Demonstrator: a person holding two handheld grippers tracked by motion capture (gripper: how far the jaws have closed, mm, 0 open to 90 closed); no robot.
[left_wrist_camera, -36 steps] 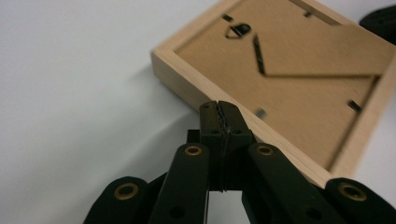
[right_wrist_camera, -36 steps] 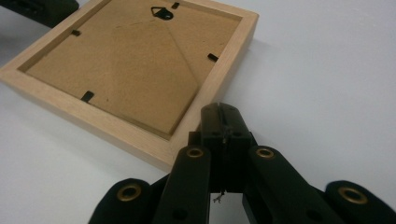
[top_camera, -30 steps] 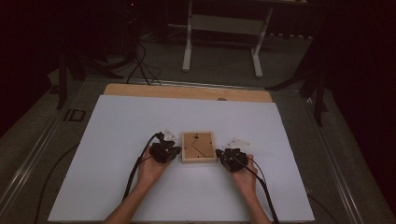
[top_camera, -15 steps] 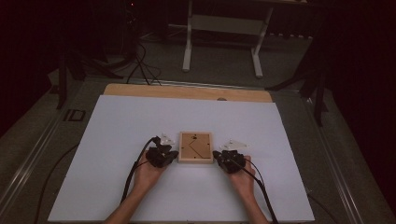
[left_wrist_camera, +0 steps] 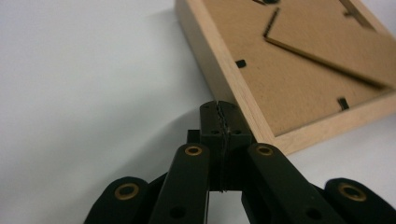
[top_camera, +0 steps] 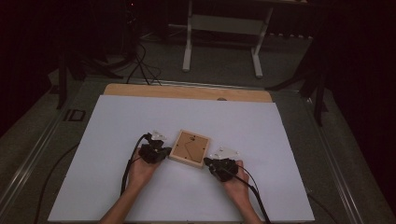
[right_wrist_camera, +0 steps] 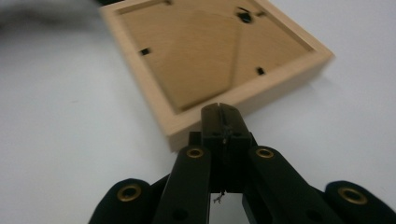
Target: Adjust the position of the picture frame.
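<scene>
A small wooden picture frame (top_camera: 189, 148) lies back side up on the white table top (top_camera: 261, 135), turned askew. Its brown backing board with a fold-out stand shows in the left gripper view (left_wrist_camera: 303, 70) and in the right gripper view (right_wrist_camera: 201, 46). My left gripper (top_camera: 162, 152) is shut, its tip at the frame's left edge (left_wrist_camera: 219, 109). My right gripper (top_camera: 211, 163) is shut too, its tip against the frame's near right corner (right_wrist_camera: 220, 114). Neither holds anything between its jaws.
A bare wooden strip (top_camera: 187, 92) runs along the table's far edge. Beyond it stand a white metal stand (top_camera: 222, 28) and cables (top_camera: 140, 60) on the dark floor. A cable (top_camera: 128, 163) trails from each gripper toward the person.
The frame has turned from square to askew and slid a little left. Both hands shifted left, the right one also nearer the person. Both grippers stayed shut.
</scene>
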